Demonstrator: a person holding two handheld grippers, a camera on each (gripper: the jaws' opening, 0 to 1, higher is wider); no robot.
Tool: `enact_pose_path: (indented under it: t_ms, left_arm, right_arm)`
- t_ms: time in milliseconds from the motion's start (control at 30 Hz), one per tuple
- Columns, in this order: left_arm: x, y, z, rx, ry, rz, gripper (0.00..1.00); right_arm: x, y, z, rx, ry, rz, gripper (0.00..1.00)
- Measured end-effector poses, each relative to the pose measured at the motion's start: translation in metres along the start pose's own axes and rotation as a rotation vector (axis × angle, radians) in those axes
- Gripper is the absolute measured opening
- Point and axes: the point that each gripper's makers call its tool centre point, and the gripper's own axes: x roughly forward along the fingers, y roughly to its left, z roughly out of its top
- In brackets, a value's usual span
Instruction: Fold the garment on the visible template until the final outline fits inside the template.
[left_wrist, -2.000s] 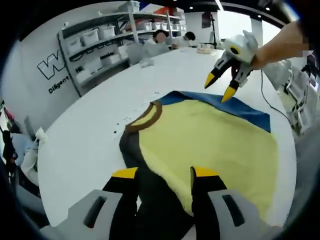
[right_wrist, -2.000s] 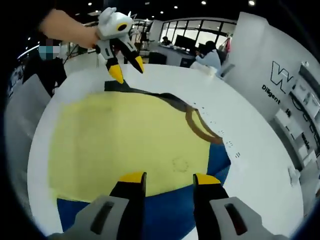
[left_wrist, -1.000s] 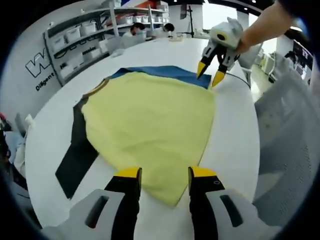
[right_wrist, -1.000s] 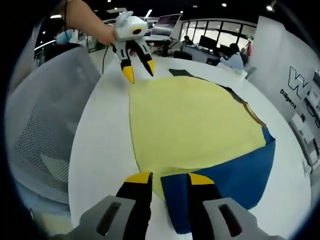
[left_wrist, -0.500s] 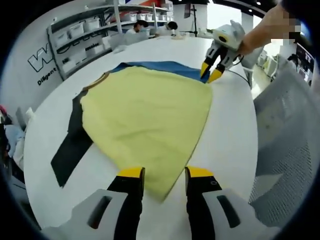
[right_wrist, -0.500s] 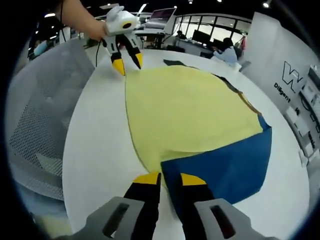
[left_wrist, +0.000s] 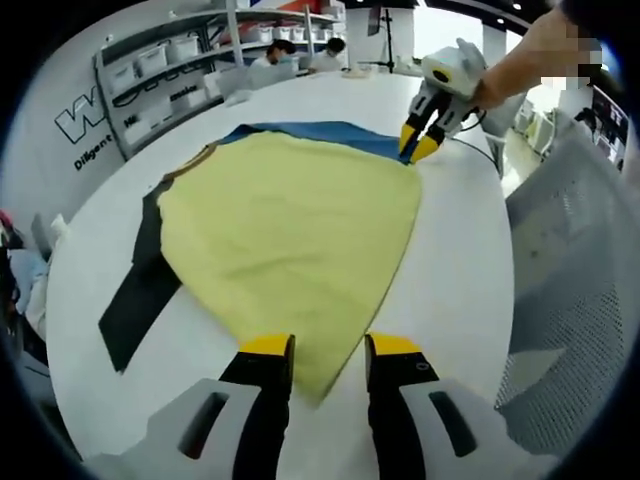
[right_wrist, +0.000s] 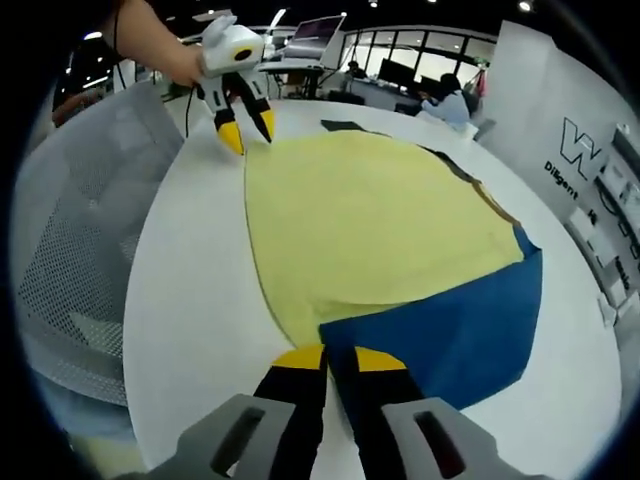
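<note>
Garment lies flat on the tabletop, hem corners at each claw: my right claw looks pinched on the blue corner, left claw narrow at 6 o'clock, corner between its tips

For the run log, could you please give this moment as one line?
garment: flat on table | left gripper: open at hem corner | right gripper: shut on garment
</note>
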Motion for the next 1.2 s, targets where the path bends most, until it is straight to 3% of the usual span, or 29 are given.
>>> enact_pose_path:
  t_ms: [367, 567, 633, 833, 900, 1200]
  left_arm:
    - [0.002, 0.001, -0.001, -0.006, 0.001, 0.000, 0.30]
    - [0.003, 0.004, 0.000, -0.013, 0.002, 0.004, 0.29]
    - [0.003, 0.004, 0.000, -0.016, 0.001, 0.003, 0.28]
    - [0.004, 0.007, 0.000, -0.023, 0.001, 0.009, 0.27]
    - [0.004, 0.007, -0.001, -0.024, 0.003, 0.009, 0.27]
    - [0.004, 0.009, -0.002, -0.026, 0.010, 0.012, 0.26]
  right_arm:
    - [-0.006, -0.006, 0.004, 0.034, -0.023, -0.012, 0.00]
    - [-0.023, -0.031, 0.011, 0.193, -0.111, -0.090, 0.00]
    - [-0.028, -0.040, 0.004, 0.190, -0.095, -0.113, 0.00]
    - [-0.044, -0.071, -0.012, 0.302, -0.108, -0.227, 0.00]
    - [-0.049, -0.078, -0.021, 0.300, -0.088, -0.254, 0.00]
    - [-0.079, -0.119, -0.065, 0.443, -0.029, -0.461, 0.00]
